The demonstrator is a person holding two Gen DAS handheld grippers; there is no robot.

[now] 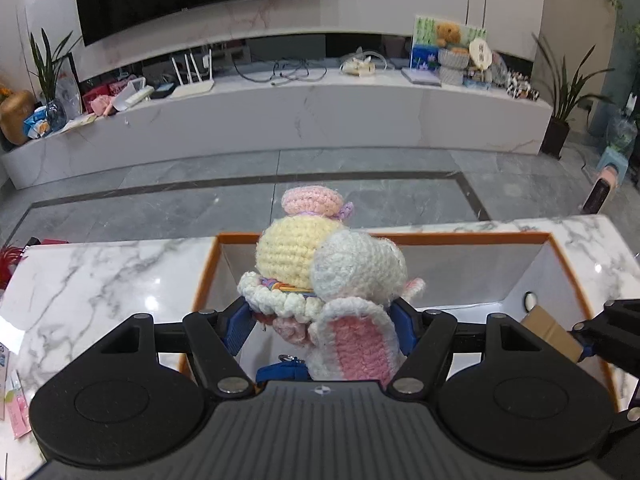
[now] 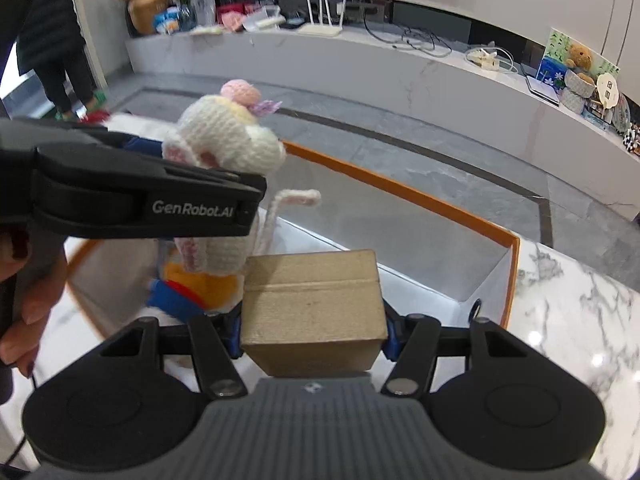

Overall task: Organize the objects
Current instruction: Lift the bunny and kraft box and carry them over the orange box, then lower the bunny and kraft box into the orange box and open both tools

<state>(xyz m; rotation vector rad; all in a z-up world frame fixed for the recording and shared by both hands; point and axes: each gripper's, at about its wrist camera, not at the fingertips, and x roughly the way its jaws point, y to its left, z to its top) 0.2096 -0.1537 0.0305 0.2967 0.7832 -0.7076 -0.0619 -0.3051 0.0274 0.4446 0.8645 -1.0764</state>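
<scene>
A white marble table [image 1: 100, 276] carries an orange-rimmed box [image 1: 552, 240]; beyond it lie grey floor tiles [image 1: 160, 208] and a long TV shelf [image 1: 304, 108]. The left hand-held gripper [image 1: 324, 326] clamps crocheted dolls [image 1: 332, 268], cream, white and pink, above the box. The right hand-held gripper [image 2: 314, 330] grips a plain cardboard box [image 2: 316, 300] beside them.
</scene>
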